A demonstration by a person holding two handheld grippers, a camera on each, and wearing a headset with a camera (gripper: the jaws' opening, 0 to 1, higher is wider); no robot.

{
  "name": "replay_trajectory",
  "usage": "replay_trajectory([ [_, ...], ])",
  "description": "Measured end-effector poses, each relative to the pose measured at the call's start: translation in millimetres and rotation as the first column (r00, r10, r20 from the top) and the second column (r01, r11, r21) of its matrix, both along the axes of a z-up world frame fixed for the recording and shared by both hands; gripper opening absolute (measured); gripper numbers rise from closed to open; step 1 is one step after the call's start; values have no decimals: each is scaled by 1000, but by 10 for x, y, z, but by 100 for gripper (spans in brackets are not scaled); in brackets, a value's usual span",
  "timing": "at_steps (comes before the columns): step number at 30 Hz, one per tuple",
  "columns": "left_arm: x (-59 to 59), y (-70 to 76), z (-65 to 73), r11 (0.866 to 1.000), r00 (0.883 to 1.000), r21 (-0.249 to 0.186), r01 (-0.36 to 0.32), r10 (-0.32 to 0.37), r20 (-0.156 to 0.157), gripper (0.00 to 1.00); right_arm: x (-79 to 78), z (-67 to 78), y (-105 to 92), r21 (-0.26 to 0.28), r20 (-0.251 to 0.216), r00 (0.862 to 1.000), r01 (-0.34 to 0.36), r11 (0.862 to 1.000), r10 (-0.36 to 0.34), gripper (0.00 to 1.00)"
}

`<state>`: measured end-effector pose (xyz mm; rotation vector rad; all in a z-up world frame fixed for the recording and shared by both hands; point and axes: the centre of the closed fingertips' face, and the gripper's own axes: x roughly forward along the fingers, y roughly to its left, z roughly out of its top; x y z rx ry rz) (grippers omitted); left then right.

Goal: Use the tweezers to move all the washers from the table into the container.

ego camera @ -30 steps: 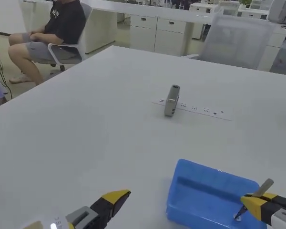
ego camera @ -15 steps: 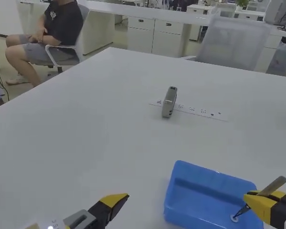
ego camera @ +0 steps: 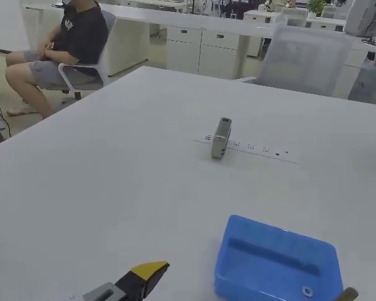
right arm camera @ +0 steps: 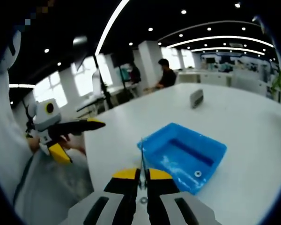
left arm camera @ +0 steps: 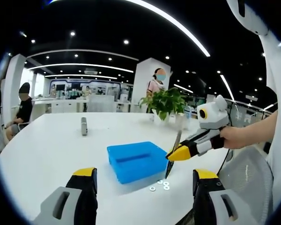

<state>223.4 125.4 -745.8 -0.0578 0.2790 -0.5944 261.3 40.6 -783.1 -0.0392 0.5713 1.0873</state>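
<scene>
Your right tool (right arm camera: pixel 140 174) is clenched on the tweezers (right arm camera: pixel 141 158). In the left gripper view their tips point down at a few loose washers (left arm camera: pixel 161 184) on the desk (ego camera: pixel 113 188), just beside the blue container (ego camera: pixel 229 269) (whether the tips touch one, I cannot tell). A single washer (ego camera: pixel 307 291) lies inside the container, near one corner. Your left tool (left arm camera: pixel 145 174) is released, jaws spread wide with nothing between them, and it hovers over the desk on the other side of the container from the tweezers. A small grey device (ego camera: pixel 220 138) stands farther back on the desk, well apart from everything.
</scene>
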Motion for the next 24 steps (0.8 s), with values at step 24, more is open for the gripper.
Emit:
replay_trajectory([
  [24,-5,3,-32,1000,1000,14,7,-6,-8,84,-136,-289,-26,-47,-27,999,-49,998,47,4],
])
